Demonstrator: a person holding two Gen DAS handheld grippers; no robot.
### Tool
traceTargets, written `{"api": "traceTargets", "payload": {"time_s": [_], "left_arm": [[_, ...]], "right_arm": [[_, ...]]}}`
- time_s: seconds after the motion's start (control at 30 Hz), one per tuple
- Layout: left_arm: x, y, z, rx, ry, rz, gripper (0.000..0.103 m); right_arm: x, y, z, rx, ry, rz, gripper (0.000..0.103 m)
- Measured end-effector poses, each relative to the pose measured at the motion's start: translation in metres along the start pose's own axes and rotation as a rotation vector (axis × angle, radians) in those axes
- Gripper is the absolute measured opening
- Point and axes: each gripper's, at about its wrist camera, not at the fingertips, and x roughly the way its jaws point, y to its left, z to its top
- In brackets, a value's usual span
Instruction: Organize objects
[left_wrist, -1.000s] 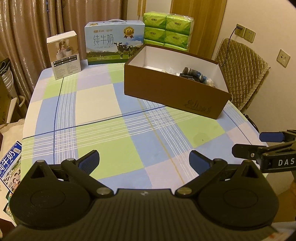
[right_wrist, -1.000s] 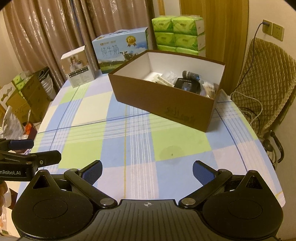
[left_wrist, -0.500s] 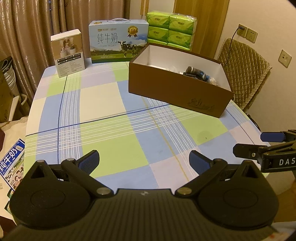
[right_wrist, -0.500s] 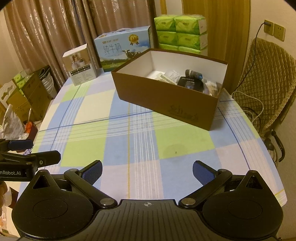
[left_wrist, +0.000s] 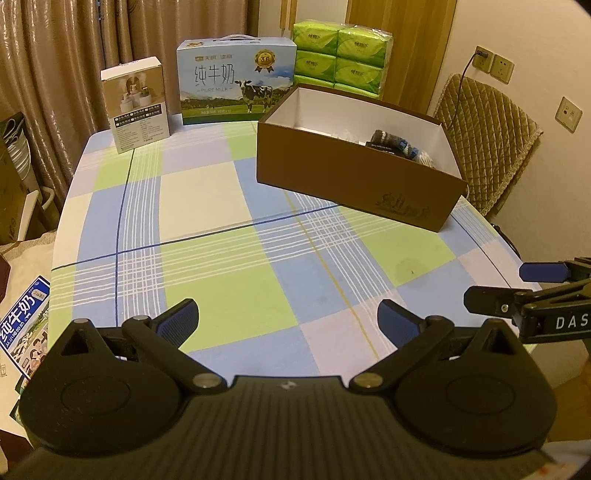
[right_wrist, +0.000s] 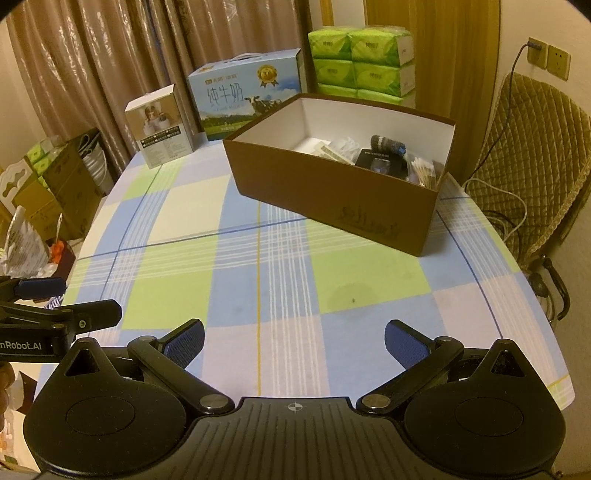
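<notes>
Clearly, both grippers hang over the near edge of the counter (left_wrist: 221, 206), which is covered with a blue, green and white checked cloth. The left gripper (left_wrist: 288, 319) has its blue-padded fingers spread wide with nothing between them, and the right gripper (right_wrist: 294, 338) is likewise spread wide and holds nothing. In the left wrist view the right gripper's fingers reach in from the right edge of the picture, past the counter's near right corner; in the right wrist view the left gripper's fingers come in from the left edge, over the near left part of the counter.

An open brown cardboard box (right_wrist: 332, 192) with a white inside stands on the far right part of the counter, turned at an angle to its edges. Inside, toward its right end, lie a grey rolled sock (right_wrist: 388, 142), a black packet (right_wrist: 376, 159), a bundle of cotton swabs (right_wrist: 423, 170) and some pale wrapped items (right_wrist: 338, 147) that are too small to name.

Along the far edge stand a small white product box (left_wrist: 137, 103) near the far left corner, a blue milk carton case (left_wrist: 236, 83) with a cow on it beside that, and a stack of green tissue packs (left_wrist: 340, 55) behind the brown box. A quilted chair (right_wrist: 532, 147) stands off the right edge.
</notes>
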Motion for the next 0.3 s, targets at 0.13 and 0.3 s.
{"api": "traceTargets", "payload": {"time_s": [0.13,0.3], "left_arm": [[-0.0009,0.0003,-0.0006,0.004,-0.005,-0.006,0.102],[0.0004,-0.0054,-0.0004,0.009,-0.007,0.003,0.102]], "right_arm": [[-0.0002,0.0001,-0.0004,0.0,0.0,0.0,0.101],[-0.0001,-0.0006,0.0004,-0.001,0.001,0.001,0.101]]}}
